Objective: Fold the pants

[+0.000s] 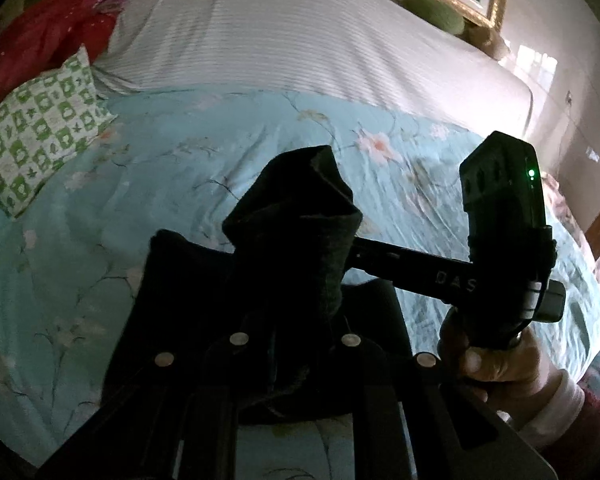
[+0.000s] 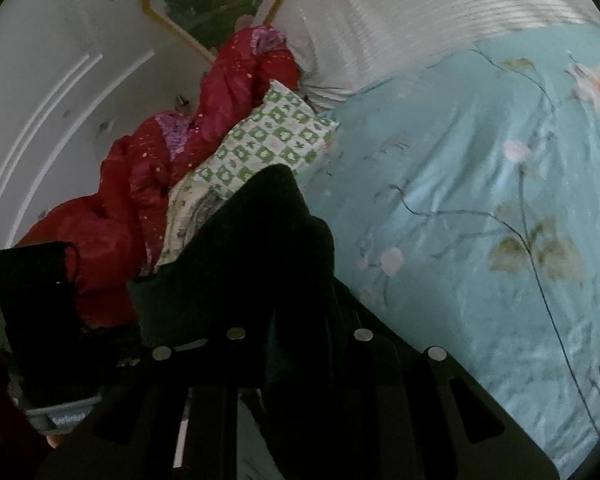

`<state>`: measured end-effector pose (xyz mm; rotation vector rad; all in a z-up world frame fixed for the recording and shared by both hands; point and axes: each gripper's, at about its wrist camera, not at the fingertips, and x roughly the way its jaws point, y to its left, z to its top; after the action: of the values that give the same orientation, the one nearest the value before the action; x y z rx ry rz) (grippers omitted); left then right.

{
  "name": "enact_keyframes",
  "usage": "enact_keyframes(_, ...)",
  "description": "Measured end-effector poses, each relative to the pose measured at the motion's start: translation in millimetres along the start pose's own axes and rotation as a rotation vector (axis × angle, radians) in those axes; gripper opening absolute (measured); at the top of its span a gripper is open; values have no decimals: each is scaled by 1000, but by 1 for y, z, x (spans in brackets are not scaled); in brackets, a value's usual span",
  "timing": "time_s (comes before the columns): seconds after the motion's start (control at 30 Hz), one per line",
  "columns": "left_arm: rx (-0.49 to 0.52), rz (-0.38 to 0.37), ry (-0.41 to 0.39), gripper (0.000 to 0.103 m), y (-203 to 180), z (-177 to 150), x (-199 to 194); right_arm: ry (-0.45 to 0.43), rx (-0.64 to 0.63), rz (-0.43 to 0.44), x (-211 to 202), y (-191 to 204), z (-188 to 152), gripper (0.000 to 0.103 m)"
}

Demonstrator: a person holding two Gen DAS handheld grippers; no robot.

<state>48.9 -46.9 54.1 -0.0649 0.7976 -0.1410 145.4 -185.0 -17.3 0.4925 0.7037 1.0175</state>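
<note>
We note both grippers, left (image 1: 296, 320) and right (image 2: 300, 320), clamped on dark pants (image 1: 292, 232) above a floral bedspread (image 1: 140, 184); checked pillow (image 1: 40, 128) beside red quilt (image 2: 112, 208).

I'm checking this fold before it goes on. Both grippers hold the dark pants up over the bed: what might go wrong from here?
1. The pants look bunched in the left gripper, so the fold may land creased.
2. The right gripper seems to pinch only an edge; it might slip.
3. The green checked pillow lies close behind; the fabric may drape onto it.

Black pants (image 1: 284, 248), turquoise floral quilt (image 1: 140, 168), green-checked pillow (image 1: 40, 128)
</note>
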Motion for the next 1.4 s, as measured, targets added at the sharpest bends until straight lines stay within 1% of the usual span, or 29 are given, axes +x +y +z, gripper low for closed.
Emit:
enact_keyframes(0.13,42,-32,0,14,-14,-9,7,-6,29,-46,-11,-11,-6,29)
enact_keyframes(0.27,107,-66,5,22,-31,-20,11,-28,54,-111,-27,-21,-12,32)
enact_keyframes(0.3,120,-77,11,24,-34,-21,13,-33,61,-139,-32,-23,-15,32)
enact_keyframes(0.37,151,-83,21,27,-41,-28,19,-34,73,-228,-40,-25,-21,40)
enact_keyframes(0.4,162,-89,25,28,-43,-31,21,-40,75,-258,-44,-24,-24,47)
enact_keyframes(0.43,167,-93,26,29,-45,-32,21,-52,82,-290,-50,-23,-28,52)
enact_keyframes(0.47,173,-104,29,32,-46,-35,21,-65,92,-316,-55,-21,-31,54)
enact_keyframes(0.53,181,-142,35,47,-46,-38,17,-99,118,-366,-70,-18,-39,59)
enact_keyframes(0.57,182,-176,43,57,-45,-39,14,-114,133,-386,-76,-17,-43,61)
enact_keyframes(0.63,183,-217,47,57,-44,-43,7,-134,170,-427,-87,-17,-50,65)
enact_keyframes(0.73,204,-243,44,58,-41,-45,-5,-165,213,-452,-99,-15,-57,68)
enact_keyframes(0.8,205,-258,32,62,-35,-46,-15,-188,234,-473,-105,-12,-60,69)
enact_keyframes(0.9,185,-281,13,65,-19,-45,-30,-201,253,-496,-109,-6,-63,72)
enact_keyframes(0.97,165,-282,4,65,-7,-43,-39,-206,266,-499,-110,-4,-63,75)
enact_keyframes(1.13,90,-245,-12,68,28,-29,-44,-231,322,-472,-114,0,-70,78)
enact_keyframes(1.23,42,-193,-19,73,54,-18,-40,-250,347,-443,-116,4,-73,79)
enact_keyframes(1.37,-2,-145,-5,76,81,-7,-30,-245,331,-441,-110,13,-72,82)
enact_keyframes(1.4,-4,-140,1,78,85,-5,-27,-236,317,-445,-106,17,-71,82)
